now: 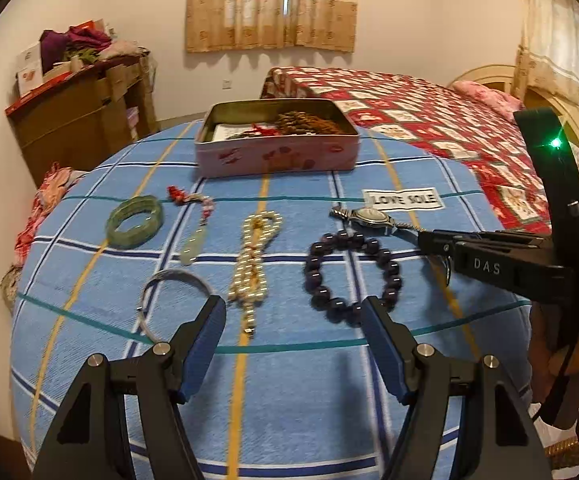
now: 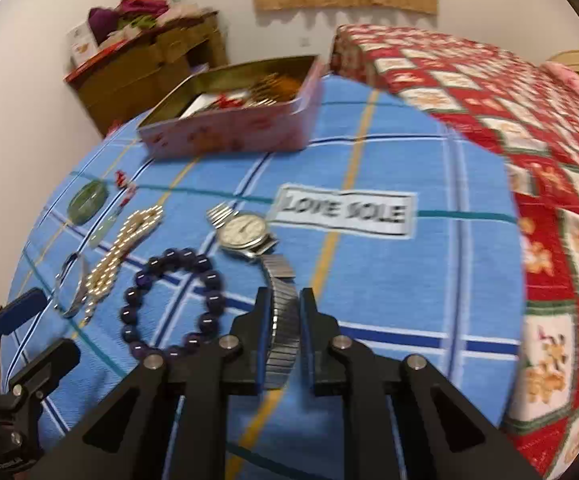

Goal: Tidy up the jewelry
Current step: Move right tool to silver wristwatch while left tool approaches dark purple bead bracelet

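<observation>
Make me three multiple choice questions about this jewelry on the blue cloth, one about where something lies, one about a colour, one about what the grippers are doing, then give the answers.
1. Where does the wristwatch lie?
A. in the tin
B. beside the LOVE SOLE label
C. on the red quilt

2. What colour is the bangle at the left end of the row?
A. green
B. red
C. black

3. What is the right gripper doing?
A. standing open over the pearls
B. closed on the watch's metal band
C. holding the tin

Answers:
1 B, the watch face sits next to the label on the blue cloth.
2 A, the ring is pale green.
3 B, its fingers flank the band closely, while the left gripper stands open.
</observation>
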Motion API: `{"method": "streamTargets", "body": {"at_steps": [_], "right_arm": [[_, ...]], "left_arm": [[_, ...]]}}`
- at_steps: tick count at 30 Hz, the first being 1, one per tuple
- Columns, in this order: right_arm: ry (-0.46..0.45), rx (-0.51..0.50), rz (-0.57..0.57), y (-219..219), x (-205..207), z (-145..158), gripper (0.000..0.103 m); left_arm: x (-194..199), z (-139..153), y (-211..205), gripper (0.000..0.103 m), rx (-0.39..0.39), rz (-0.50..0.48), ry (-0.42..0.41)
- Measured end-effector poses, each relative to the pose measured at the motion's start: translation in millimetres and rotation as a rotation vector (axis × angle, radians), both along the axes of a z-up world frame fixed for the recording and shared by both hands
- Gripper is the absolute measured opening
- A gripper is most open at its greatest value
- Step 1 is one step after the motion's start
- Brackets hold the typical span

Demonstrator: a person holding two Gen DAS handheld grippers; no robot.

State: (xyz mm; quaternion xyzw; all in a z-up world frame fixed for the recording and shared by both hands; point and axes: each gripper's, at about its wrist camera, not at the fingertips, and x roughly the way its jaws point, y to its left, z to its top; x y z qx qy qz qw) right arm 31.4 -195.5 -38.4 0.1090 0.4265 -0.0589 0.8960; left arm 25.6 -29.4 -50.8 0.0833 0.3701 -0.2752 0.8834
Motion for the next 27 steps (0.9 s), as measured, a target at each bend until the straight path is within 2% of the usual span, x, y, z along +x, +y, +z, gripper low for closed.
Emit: {"method": "streamTargets", "body": {"at_steps": [4, 6, 13, 14, 15, 16, 17, 18, 20, 22, 23, 27], "right_arm": [[-0.011, 0.012, -0.047, -21.8, -19.6, 3.0, 0.015], [-0.016, 0.007, -0.056, -27.1, -26.3, 4.3, 0.011], [-0.042, 0.031, 0.022, -24.7, -30.1, 14.0, 0.016], [-0.055, 0.028, 0.033, -24.2, -30.7, 17.0, 0.023], [-0.070, 0.018, 0.041, -24.2, -30.4, 20.8, 0.040], [-0.088, -0.001, 0.047, -24.2, -29.1, 24.6, 0.051], [-0.110, -0.025, 0.054, -24.3, -27.1, 28.0, 0.070], [-0.124, -0.040, 0.058, -25.1, -25.8, 29.2, 0.072], [-0.122, -0.065, 0.095, -23.5, -12.1, 28.1, 0.072], [-0.095, -0.090, 0.134, -20.1, 2.2, 21.6, 0.059], [-0.070, -0.101, 0.159, -16.2, 12.1, 16.3, 0.047], [0.014, -0.103, 0.234, -7.7, 30.3, -2.8, 0.045]], "left_arm": [[-2.0, 0.4, -14.6, 0.070, -0.013, -0.059, 0.012], [-2.0, -0.4, -23.4, 0.070, -0.012, -0.079, 0.011], [11.0, -3.6, -39.2, 0.070, -0.043, -0.079, 0.058], [11.6, -3.6, -38.0, 0.070, -0.047, -0.077, 0.063], [12.2, -3.8, -36.1, 0.070, -0.050, -0.074, 0.066], [12.6, -4.1, -34.2, 0.070, -0.053, -0.071, 0.069], [13.2, -4.6, -32.2, 0.070, -0.059, -0.065, 0.074], [13.8, -5.4, -30.6, 0.070, -0.067, -0.060, 0.083], [14.3, -6.8, -28.7, 0.070, -0.078, -0.056, 0.097], [14.6, -7.6, -28.3, 0.070, -0.087, -0.049, 0.110], [14.7, -8.0, -28.4, 0.070, -0.089, -0.045, 0.116], [15.3, -10.1, -30.7, 0.070, -0.066, -0.034, 0.117]]}}
